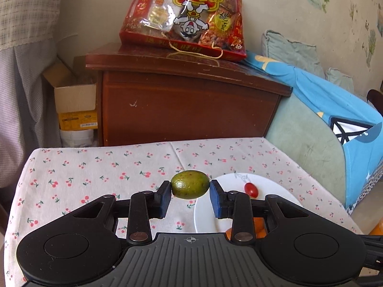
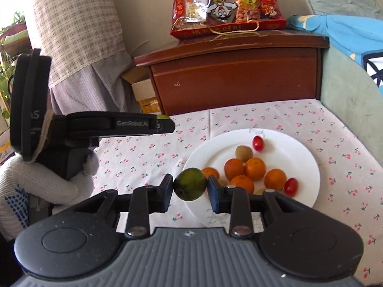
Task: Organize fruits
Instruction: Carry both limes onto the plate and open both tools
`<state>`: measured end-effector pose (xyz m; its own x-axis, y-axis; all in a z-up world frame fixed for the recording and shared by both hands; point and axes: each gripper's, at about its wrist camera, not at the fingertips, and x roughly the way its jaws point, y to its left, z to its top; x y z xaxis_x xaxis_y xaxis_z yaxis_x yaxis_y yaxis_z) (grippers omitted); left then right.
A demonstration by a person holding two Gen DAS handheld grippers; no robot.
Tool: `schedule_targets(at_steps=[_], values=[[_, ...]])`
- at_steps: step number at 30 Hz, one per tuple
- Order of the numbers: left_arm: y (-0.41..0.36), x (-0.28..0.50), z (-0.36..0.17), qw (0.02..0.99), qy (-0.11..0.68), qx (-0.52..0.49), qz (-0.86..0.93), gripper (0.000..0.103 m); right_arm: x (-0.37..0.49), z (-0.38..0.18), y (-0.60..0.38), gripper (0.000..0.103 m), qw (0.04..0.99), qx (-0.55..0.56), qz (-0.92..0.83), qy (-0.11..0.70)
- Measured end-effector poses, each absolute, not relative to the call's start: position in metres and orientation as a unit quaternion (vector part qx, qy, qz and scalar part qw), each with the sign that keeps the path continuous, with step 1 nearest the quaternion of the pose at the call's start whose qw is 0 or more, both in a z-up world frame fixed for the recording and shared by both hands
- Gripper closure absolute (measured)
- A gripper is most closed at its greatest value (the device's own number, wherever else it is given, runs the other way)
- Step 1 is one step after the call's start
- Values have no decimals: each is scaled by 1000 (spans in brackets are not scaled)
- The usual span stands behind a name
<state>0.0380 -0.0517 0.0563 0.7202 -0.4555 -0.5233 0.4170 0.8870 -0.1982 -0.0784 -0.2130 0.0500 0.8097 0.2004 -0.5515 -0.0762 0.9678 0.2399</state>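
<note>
Green fruit is pinched in each gripper, left (image 1: 190, 192) and right (image 2: 190, 190), above the table; placing on the plate (image 2: 308, 167) is judged next.

Bright daylight — fisheye-warped, dark corners.

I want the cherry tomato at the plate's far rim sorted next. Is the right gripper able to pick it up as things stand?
Probably not yet. The right gripper is shut on a green fruit, so its jaws are full. The way to the cherry tomato looks free above the oranges on the plate.
</note>
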Motion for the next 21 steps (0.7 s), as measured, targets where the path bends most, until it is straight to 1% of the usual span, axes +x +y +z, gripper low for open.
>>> schedule_targets(at_steps=[10, 18, 21], values=[[-69, 40, 56, 920, 297, -45, -253, 71, -63, 59, -272, 71, 959, 132, -34, 250], [-89, 43, 39, 909, 323, -35, -260, 71, -46, 37, -291, 72, 944, 182, -57, 268], [-94, 46, 33, 907, 329, -31, -259, 71, -42, 29, -291, 72, 943, 184, -58, 272]])
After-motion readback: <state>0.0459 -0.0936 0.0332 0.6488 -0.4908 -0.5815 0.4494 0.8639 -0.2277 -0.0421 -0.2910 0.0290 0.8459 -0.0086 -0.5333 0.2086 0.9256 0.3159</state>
